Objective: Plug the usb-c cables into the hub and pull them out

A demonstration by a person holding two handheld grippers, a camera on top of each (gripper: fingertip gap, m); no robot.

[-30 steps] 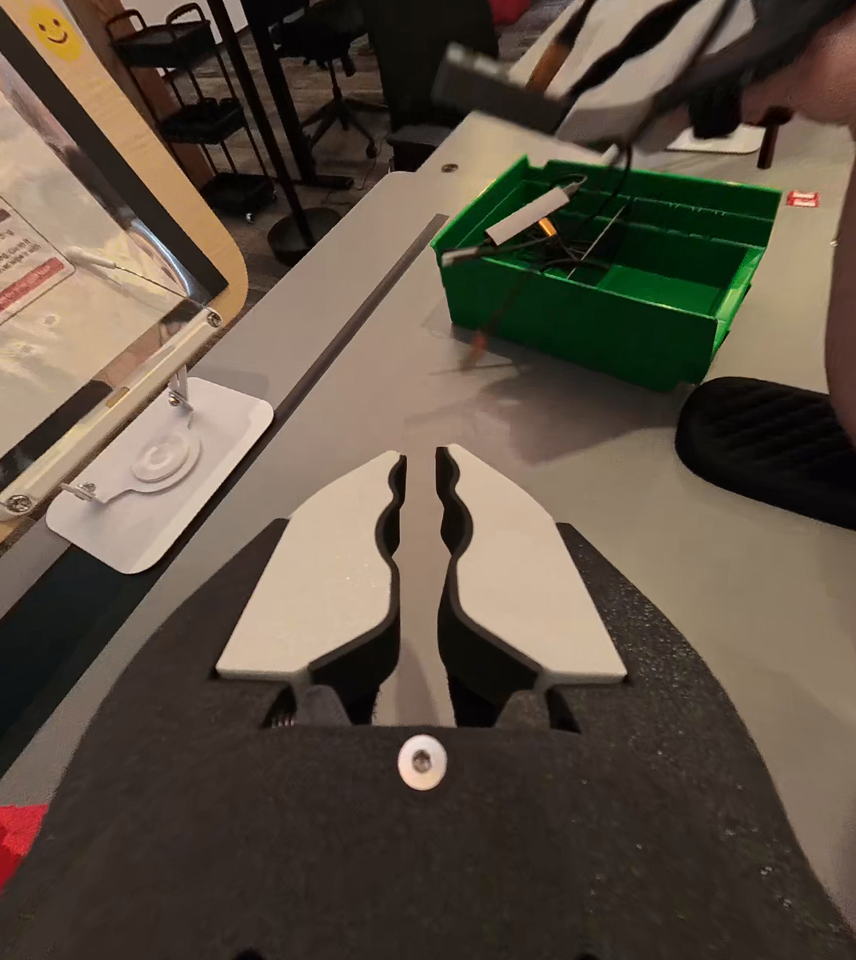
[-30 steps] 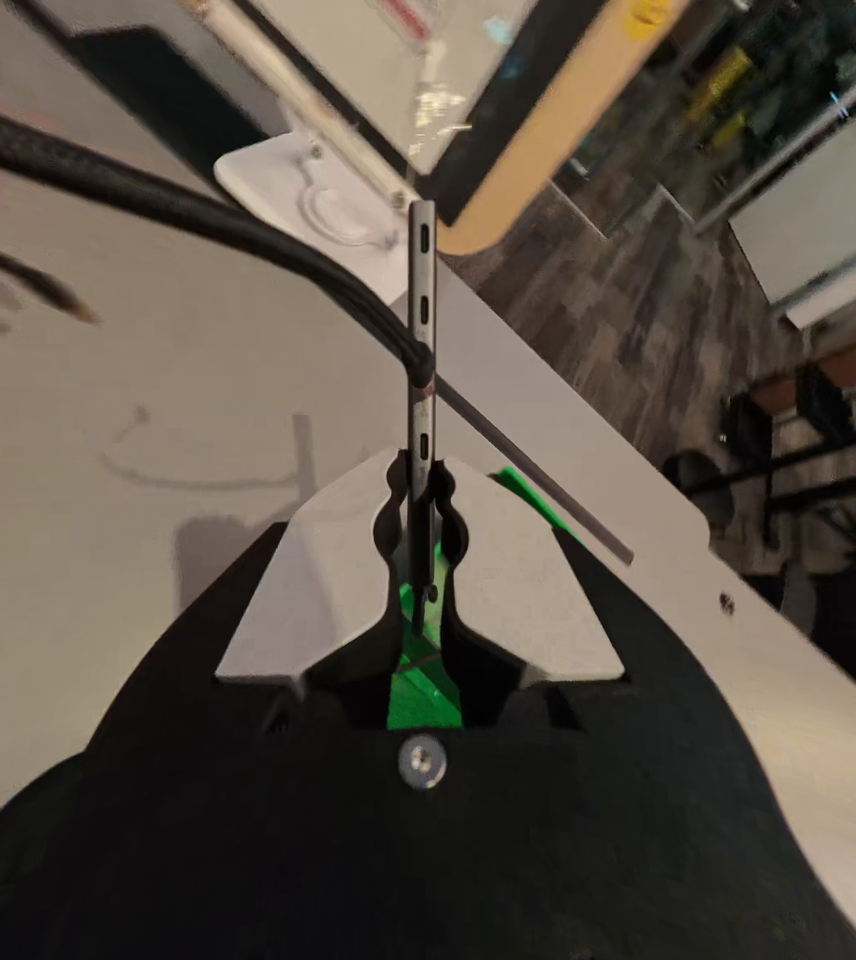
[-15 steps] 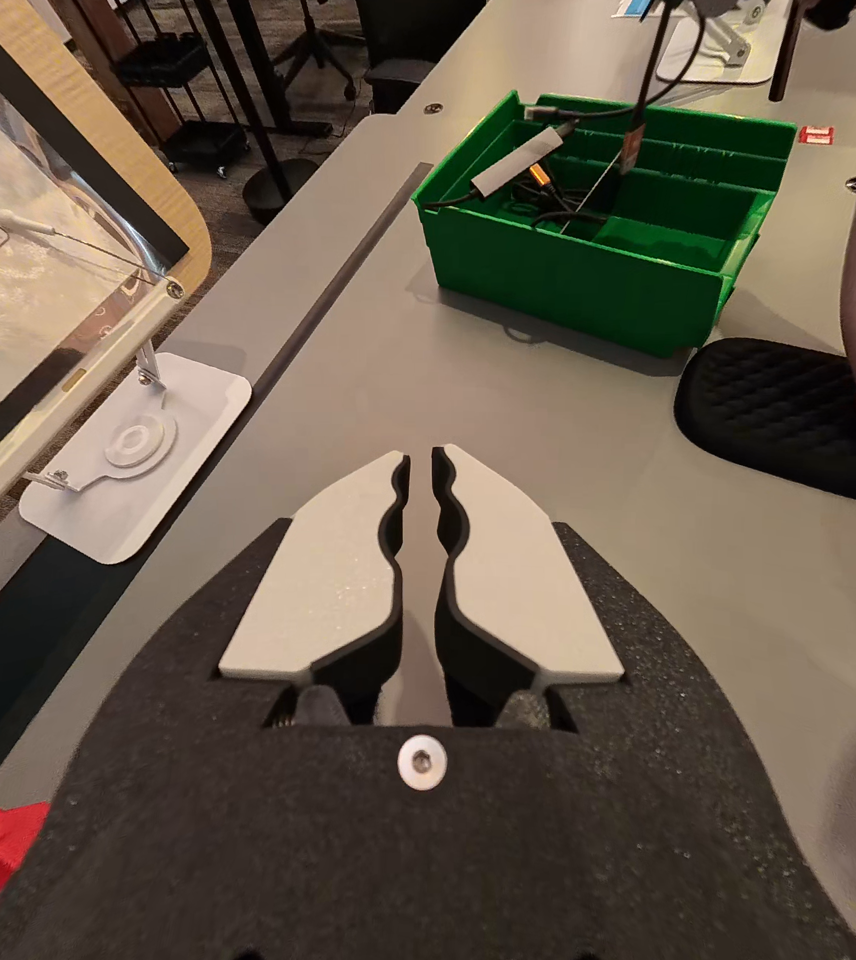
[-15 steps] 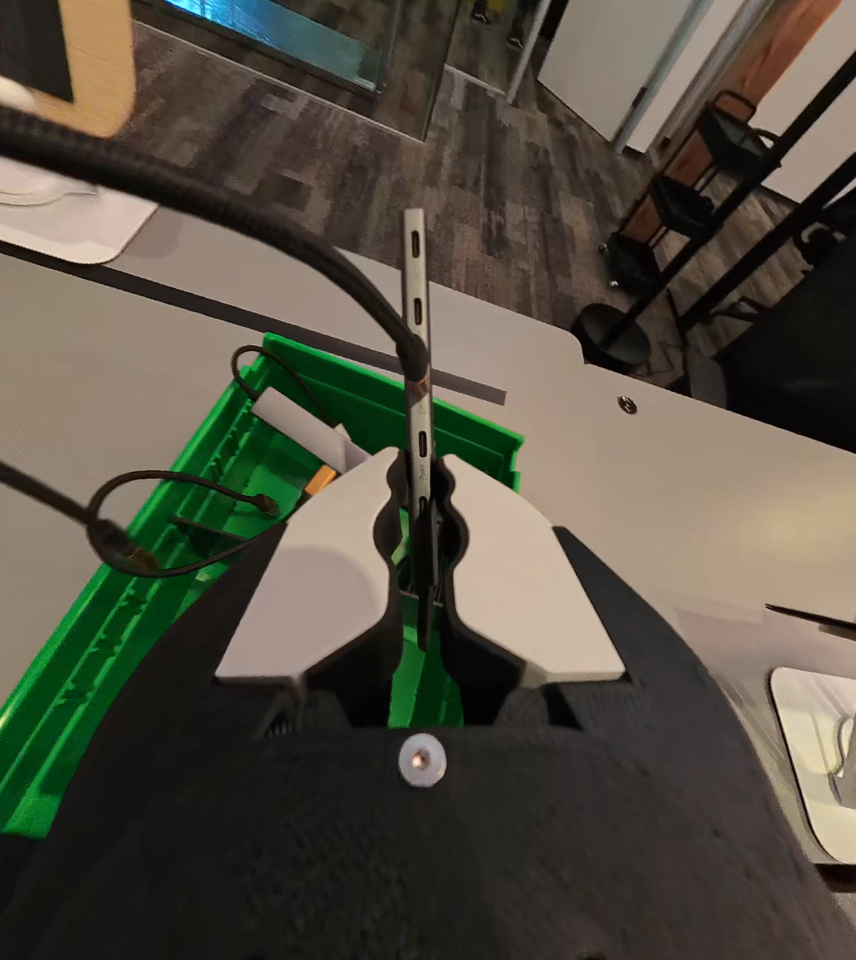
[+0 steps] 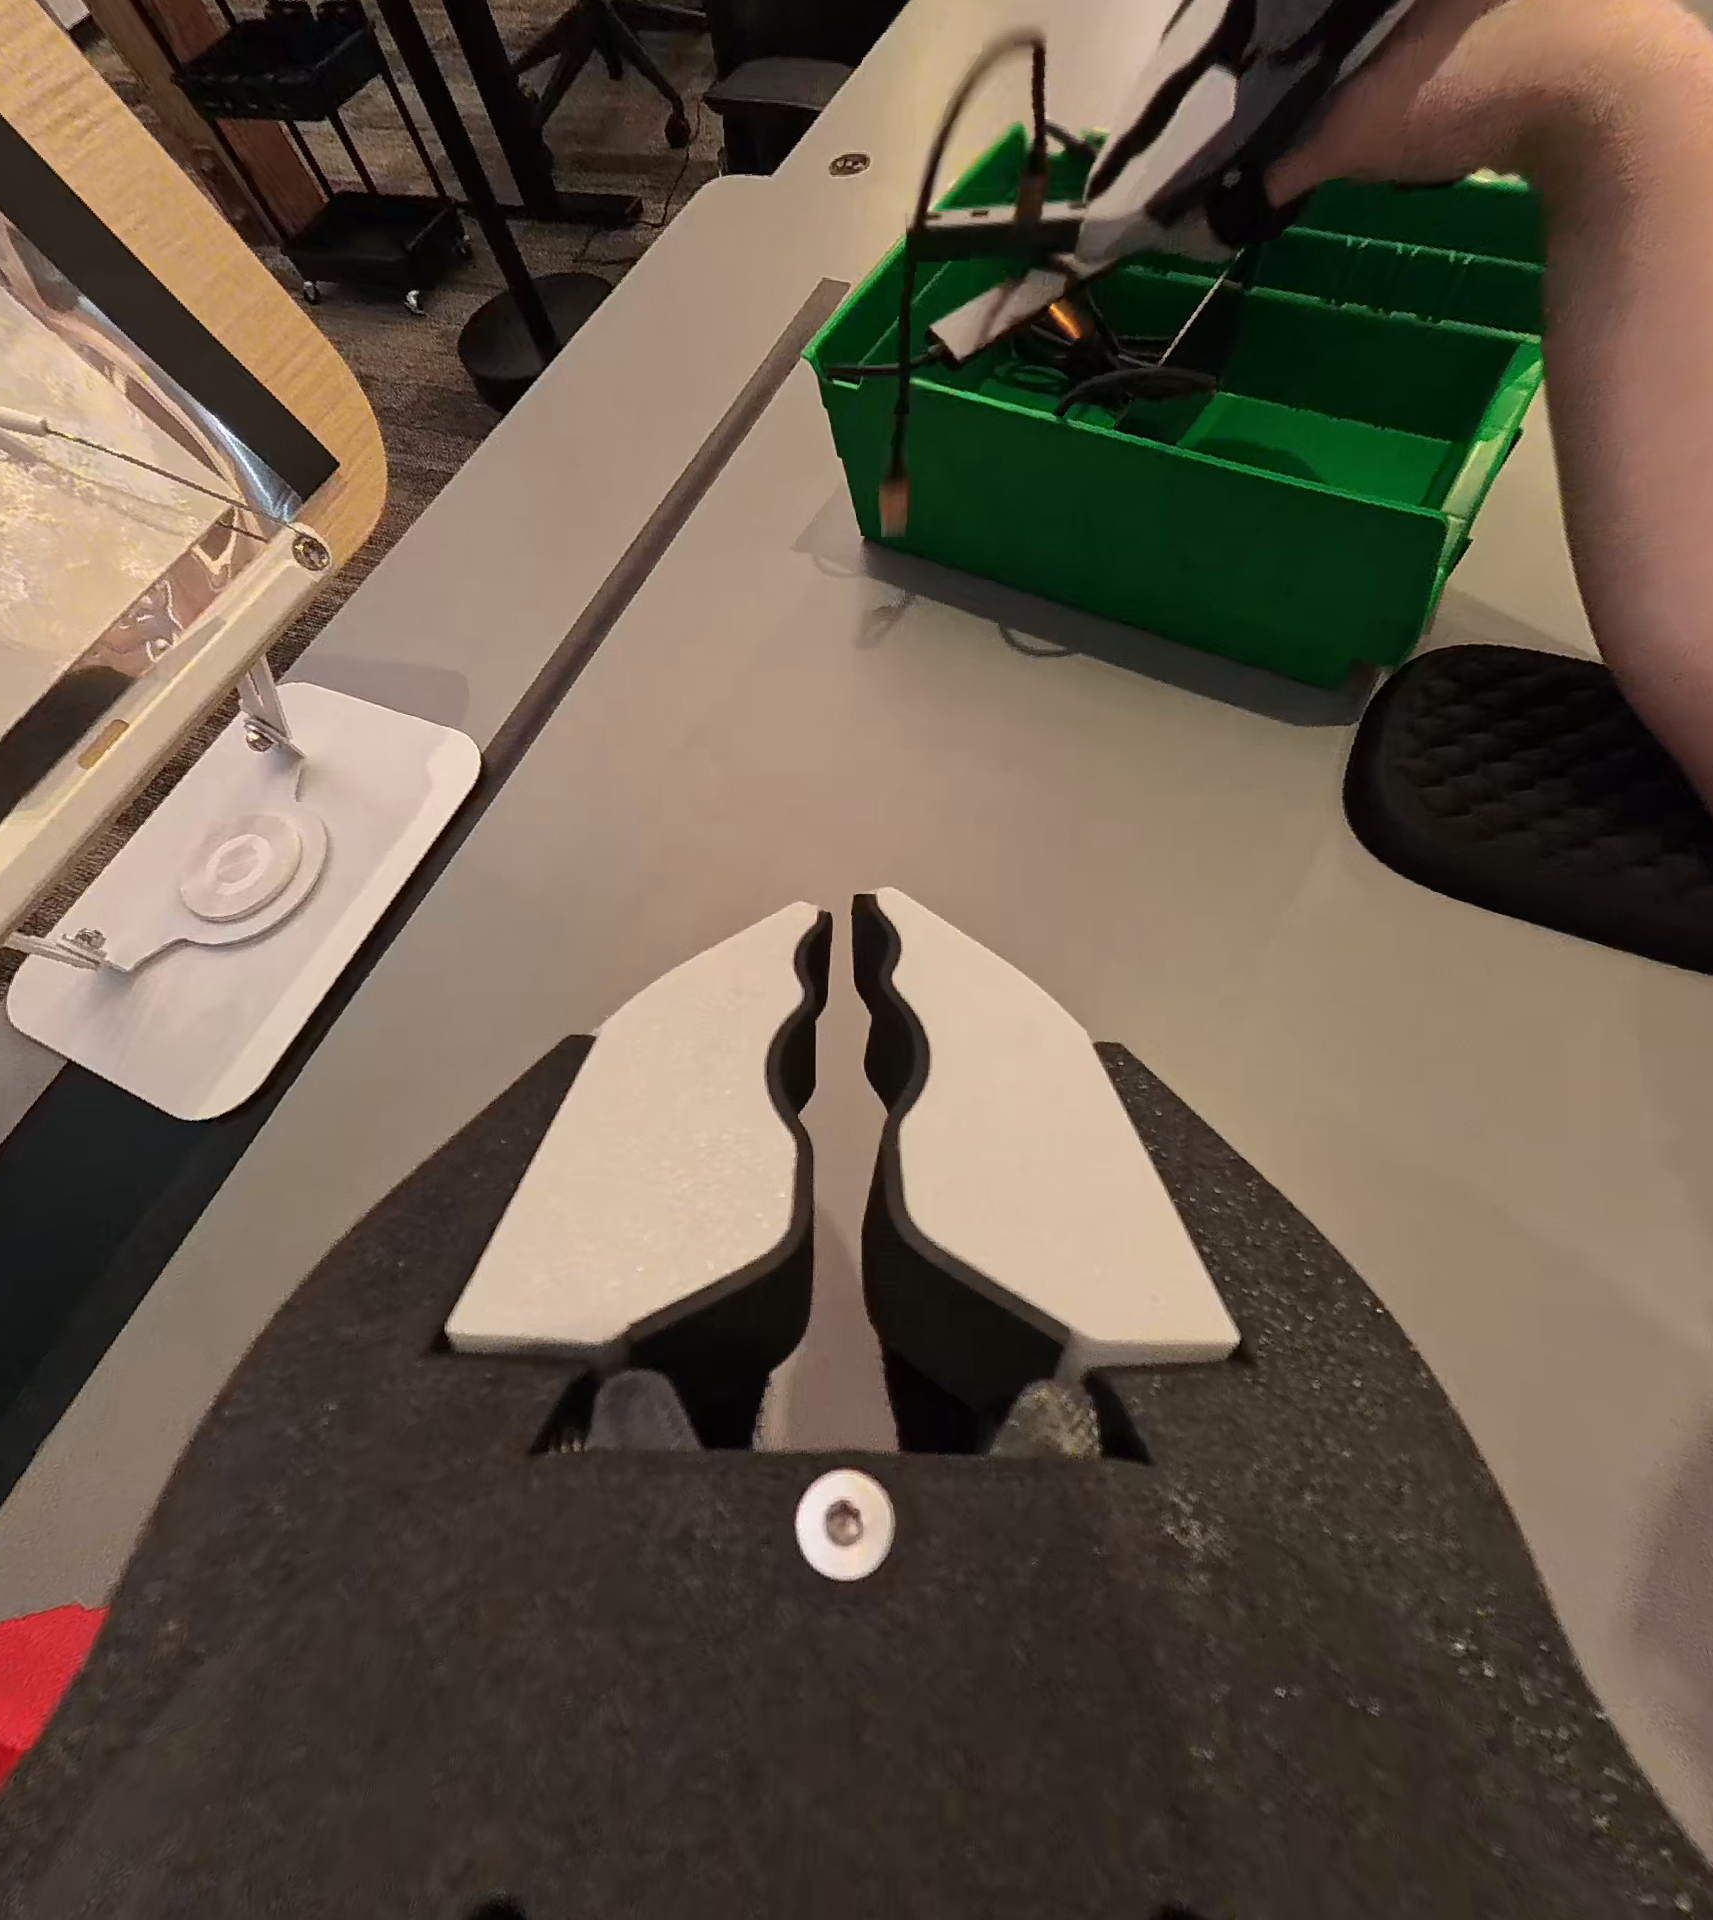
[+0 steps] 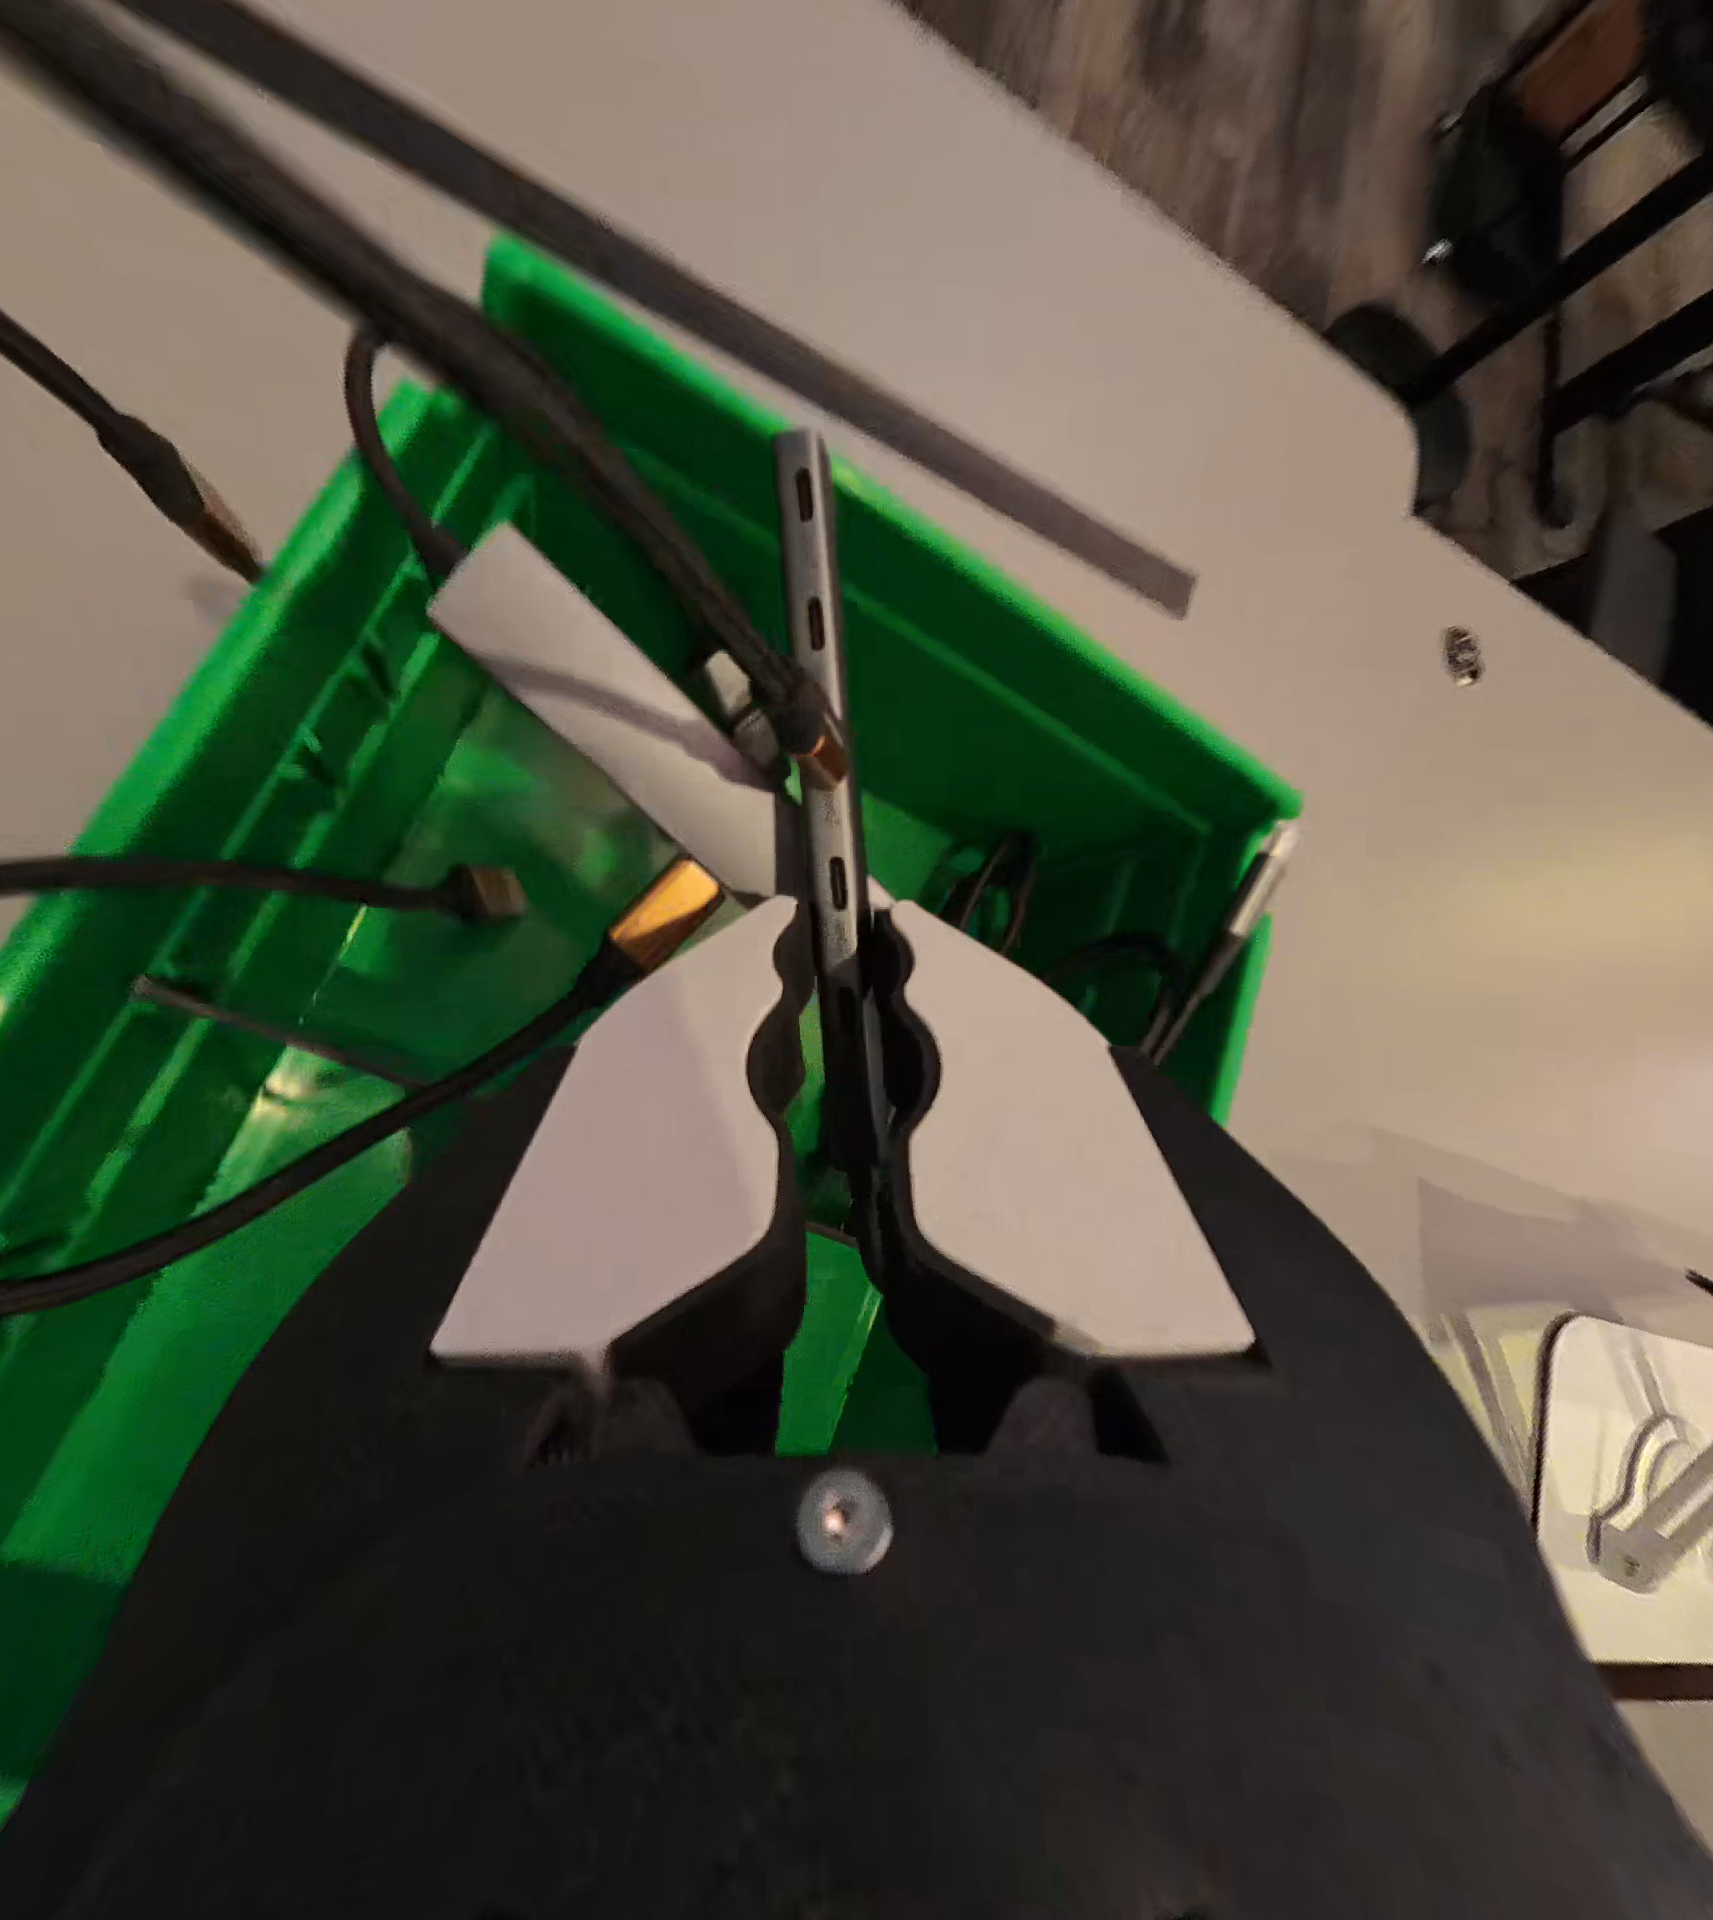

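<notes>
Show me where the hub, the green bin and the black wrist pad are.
hub (image 6: 819, 623): right wrist view, its port edge.
green bin (image 5: 1143, 540): left wrist view, its front wall.
black wrist pad (image 5: 1538, 790): left wrist view, its top.

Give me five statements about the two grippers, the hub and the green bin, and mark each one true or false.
1. The right gripper is clamped on the thin grey hub. True.
2. The left gripper holds a cable. False: nothing sits between its nearly closed fingers, above the bare grey table.
3. A black cable is plugged into the hub's edge. True.
4. The green bin is empty. False: it holds a pale grey flat device and loose cables.
5. The hub lies flat on the table. False: it is held in the air over the bin.
</notes>
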